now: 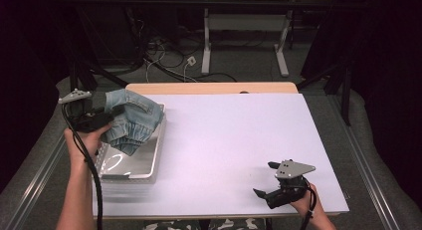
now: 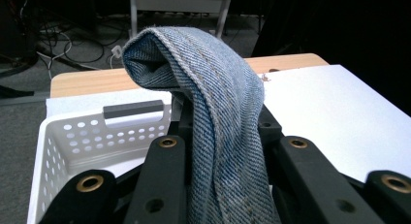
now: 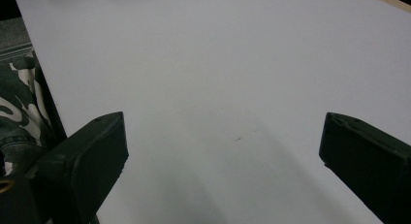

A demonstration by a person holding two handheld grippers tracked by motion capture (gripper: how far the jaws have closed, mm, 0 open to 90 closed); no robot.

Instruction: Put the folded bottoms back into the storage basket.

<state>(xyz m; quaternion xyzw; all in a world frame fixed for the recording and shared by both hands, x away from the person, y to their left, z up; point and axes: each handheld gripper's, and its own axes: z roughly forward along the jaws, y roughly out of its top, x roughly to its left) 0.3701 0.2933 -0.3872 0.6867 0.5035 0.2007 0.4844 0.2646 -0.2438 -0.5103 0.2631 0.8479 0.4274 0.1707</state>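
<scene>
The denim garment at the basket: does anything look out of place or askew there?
Nothing is spilled or damaged. The denim garment hangs bunched from the shut left gripper above the white basket, not yet inside. The right gripper rests open, apart.

The faded blue denim garment (image 2: pixel 218 112) is coarse twill cloth with raised stitched seams. The white perforated basket (image 2: pixel 72 136) is smooth, slightly glossy plastic. The pale lilac table sheet (image 1: pixel 239 140) looks matt and smooth, over a light wood tabletop edge (image 1: pixel 209 87). The black jaws of the left gripper (image 2: pixel 220 151) are matt plastic with brass-coloured metal inserts.
</scene>
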